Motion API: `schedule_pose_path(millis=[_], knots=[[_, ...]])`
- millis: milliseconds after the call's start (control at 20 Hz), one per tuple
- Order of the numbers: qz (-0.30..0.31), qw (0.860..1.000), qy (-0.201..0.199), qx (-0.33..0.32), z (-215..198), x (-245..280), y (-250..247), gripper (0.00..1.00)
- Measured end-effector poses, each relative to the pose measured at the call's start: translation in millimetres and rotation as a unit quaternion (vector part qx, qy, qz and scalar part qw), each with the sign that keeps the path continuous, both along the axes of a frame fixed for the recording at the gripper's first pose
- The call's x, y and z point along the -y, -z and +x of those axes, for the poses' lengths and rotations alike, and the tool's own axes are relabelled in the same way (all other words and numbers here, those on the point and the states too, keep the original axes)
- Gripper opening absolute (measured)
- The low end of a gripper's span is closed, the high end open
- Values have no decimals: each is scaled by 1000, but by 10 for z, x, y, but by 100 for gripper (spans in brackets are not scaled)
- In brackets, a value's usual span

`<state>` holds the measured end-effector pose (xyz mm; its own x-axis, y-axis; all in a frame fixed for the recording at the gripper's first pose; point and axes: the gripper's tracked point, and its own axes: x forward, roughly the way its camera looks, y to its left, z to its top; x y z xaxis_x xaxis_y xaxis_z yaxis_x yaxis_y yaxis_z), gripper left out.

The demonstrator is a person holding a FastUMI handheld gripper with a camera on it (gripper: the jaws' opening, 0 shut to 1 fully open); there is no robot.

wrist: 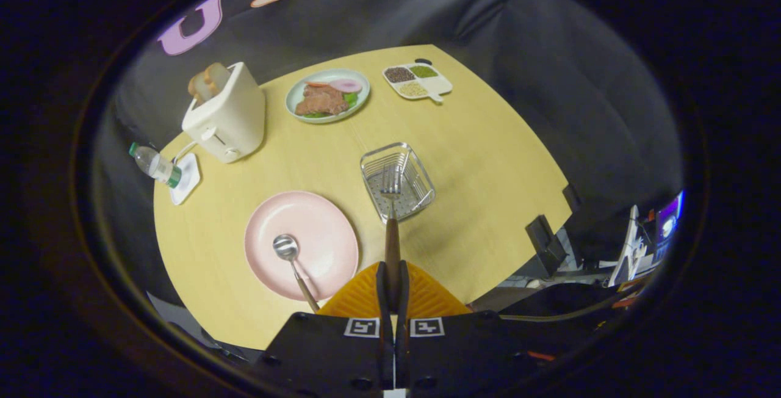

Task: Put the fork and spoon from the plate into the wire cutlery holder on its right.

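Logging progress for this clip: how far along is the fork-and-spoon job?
Nothing is dropped off yet. In hand: the hand-held gripper is shut on the brown-handled metal fork, tines over the square wire cutlery holder, not released. Left: the brown-handled metal spoon lies on the round pink plate, left of the holder, untouched; it needs picking up and placing after the fork goes in.

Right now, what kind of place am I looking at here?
Probably a mock dining setup in a recording booth: a round wooden table holds a toaster, a plate of food and a pink plate with a spoon. The fingers hold a fork over the wire cutlery holder.
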<state>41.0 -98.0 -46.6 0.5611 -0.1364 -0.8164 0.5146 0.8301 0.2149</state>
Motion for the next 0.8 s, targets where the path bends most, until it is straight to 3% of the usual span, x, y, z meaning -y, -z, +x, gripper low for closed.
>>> schedule_pose_path(millis=[700,800], knots=[[49,997,-25,-59,314,143,276,9],[52,997,-27,-54,312,140,272,28]])
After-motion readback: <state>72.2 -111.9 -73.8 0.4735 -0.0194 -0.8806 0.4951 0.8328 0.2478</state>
